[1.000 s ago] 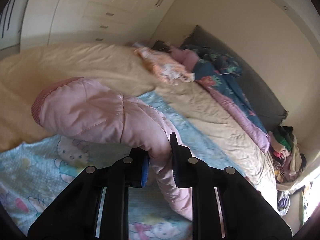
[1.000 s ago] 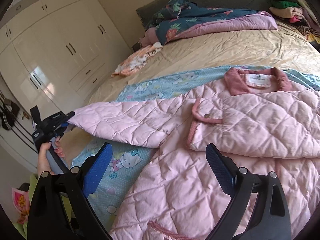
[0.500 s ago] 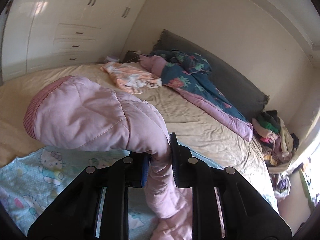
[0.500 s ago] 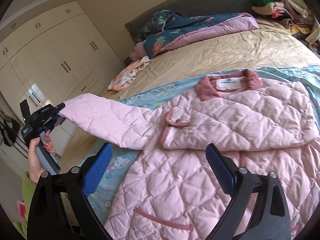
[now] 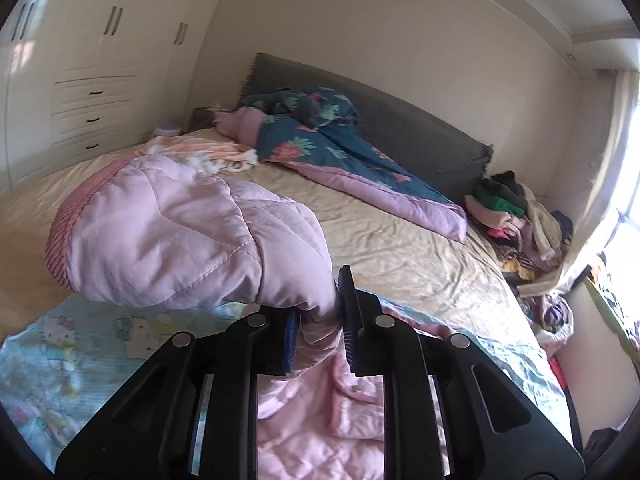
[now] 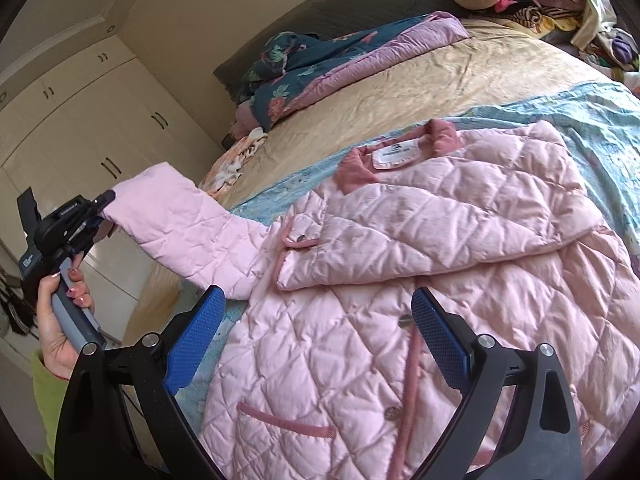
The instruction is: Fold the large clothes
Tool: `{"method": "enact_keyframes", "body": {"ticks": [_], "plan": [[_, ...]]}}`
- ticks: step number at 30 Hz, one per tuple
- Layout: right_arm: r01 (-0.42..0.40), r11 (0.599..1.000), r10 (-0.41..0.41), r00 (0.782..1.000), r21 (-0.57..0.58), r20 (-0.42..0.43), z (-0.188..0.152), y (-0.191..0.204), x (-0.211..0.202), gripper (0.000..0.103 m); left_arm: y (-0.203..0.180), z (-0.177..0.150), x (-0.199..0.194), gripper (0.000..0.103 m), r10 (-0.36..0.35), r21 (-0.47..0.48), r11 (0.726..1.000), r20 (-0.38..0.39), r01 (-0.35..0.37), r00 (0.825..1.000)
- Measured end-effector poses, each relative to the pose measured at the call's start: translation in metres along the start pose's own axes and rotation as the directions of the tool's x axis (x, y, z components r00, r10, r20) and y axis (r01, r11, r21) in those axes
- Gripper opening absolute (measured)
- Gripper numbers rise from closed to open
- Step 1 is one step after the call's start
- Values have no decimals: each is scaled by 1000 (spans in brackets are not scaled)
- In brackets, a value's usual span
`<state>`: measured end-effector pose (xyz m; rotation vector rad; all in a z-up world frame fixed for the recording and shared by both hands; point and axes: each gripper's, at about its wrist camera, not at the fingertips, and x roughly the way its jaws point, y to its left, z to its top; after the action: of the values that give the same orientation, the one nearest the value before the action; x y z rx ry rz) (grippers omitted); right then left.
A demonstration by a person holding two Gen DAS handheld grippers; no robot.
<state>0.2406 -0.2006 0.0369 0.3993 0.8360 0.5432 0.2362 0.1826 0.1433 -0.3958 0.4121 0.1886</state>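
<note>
Nearest, my right gripper (image 6: 316,340) spread wide over the pink quilted jacket (image 6: 400,280) on the bed (image 6: 420,80), my left gripper (image 5: 318,320) clenched on its lifted sleeve (image 5: 180,232), floral duvet (image 5: 320,140) beyond, clothes pile (image 5: 516,208) farthest.

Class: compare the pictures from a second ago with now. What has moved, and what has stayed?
The left gripper, still shut on the quilted pink jacket's sleeve, has lifted it off the bed. The right gripper stays open above the jacket's body, which still lies flat on the blue cartoon sheet.
</note>
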Motion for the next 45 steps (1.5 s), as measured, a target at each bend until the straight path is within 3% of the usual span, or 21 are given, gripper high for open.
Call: {"method": "enact_keyframes", "body": {"ticks": [14, 25, 36, 45], "plan": [[-2, 998, -2, 998, 70, 66, 8, -40, -31, 94, -80, -26, 14, 10, -137, 101, 985, -32, 140, 990], [16, 991, -28, 995, 133, 95, 8, -76, -46, 94, -126, -73, 45, 10, -184, 194, 959, -135, 208, 974], [47, 977, -71, 992, 209, 108, 7, -115, -52, 94, -167, -144, 79, 10, -218, 298, 904, -292, 305, 931], [75, 964, -107, 988, 256, 113, 5, -139, -55, 94, -181, -196, 101, 10, -185, 368, 867, -388, 336, 903]]}}
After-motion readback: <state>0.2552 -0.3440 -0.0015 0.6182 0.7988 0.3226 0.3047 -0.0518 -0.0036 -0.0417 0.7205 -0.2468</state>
